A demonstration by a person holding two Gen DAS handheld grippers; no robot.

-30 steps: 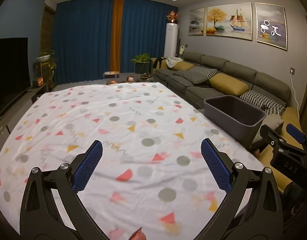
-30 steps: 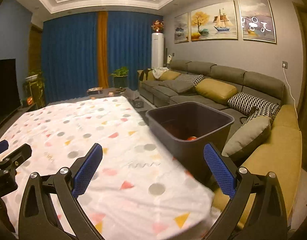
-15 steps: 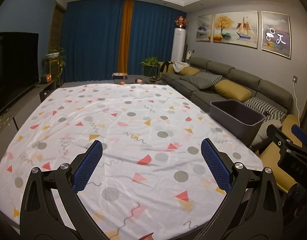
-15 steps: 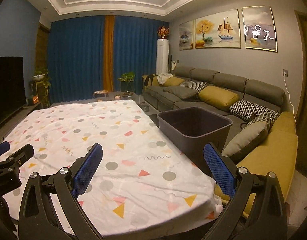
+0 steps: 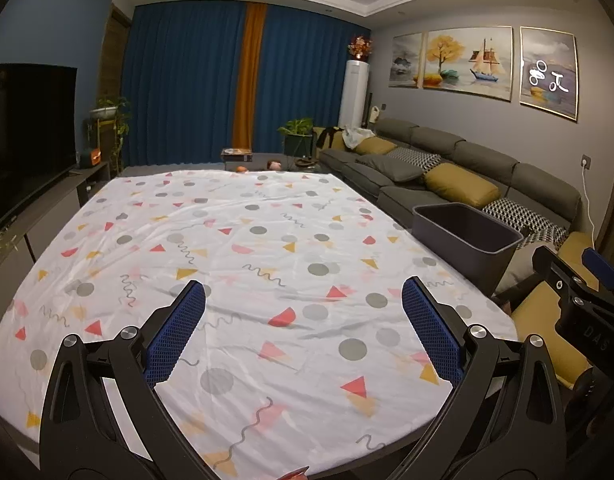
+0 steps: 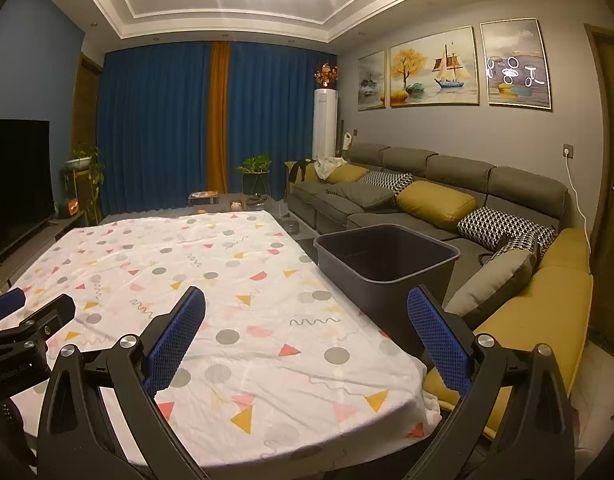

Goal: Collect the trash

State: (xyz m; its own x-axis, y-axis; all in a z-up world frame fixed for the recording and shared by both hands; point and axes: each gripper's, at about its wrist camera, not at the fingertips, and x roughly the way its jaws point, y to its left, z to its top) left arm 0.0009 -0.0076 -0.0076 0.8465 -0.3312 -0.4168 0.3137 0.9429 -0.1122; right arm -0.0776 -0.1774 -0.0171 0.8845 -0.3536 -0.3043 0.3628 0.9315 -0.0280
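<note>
Both tools hang above the near edge of the patterned tablecloth [image 5: 267,248] — left gripper [image 5: 303,304] and right gripper [image 6: 306,312] each spread wide, holding nothing. The dark grey bin [image 6: 387,268] stands off the table's right side, beside the sofa [image 6: 447,184].

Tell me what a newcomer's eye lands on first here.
The white patterned cloth covering the table fills the middle of both views, with no trash visible on it. A dark bin stands at its right edge, beside the grey sofa. Both grippers, left and right, hang open above the near edge.
</note>
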